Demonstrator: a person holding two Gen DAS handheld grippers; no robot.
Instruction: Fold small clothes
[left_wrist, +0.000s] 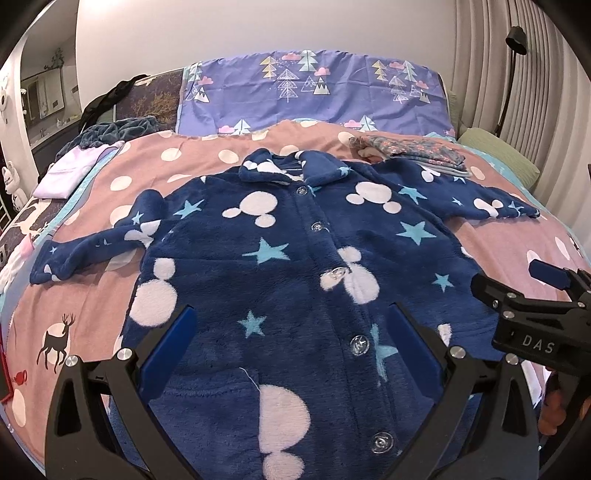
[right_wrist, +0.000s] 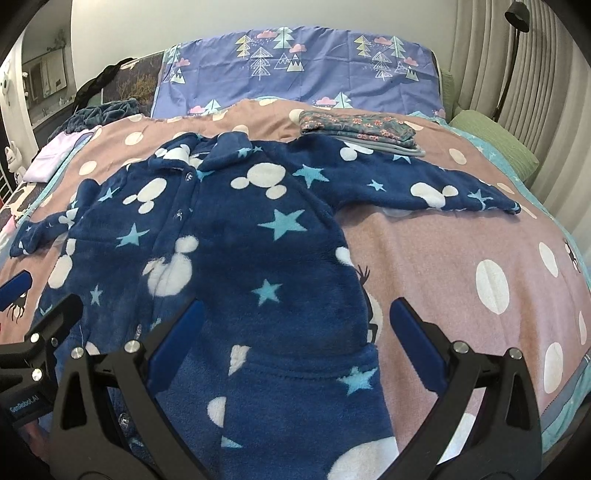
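While navy fleece pajama top (left_wrist: 288, 258) lies flat, buttoned, sleeves spread L/R on pink dotted blanket (right_wrist: 461, 251) mid bed, both grippers hover over near hem. Left gripper (left_wrist: 291, 343) wide, nothing held, over button placket. Right gripper (right_wrist: 295, 339) wide, empty, over top's right edge. Folded floral clothes (right_wrist: 358, 127) far right, touching sleeve. Purple tree-print pillow (left_wrist: 314, 92) far.

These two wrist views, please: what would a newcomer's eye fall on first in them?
First, the navy fleece top with white mouse heads and pale blue stars, spread flat and buttoned in the middle of the pink dotted blanket, sleeves out to both sides. Next, both open tongs, left and right, hovering over its lower part. Behind the collar lies a folded floral stack.
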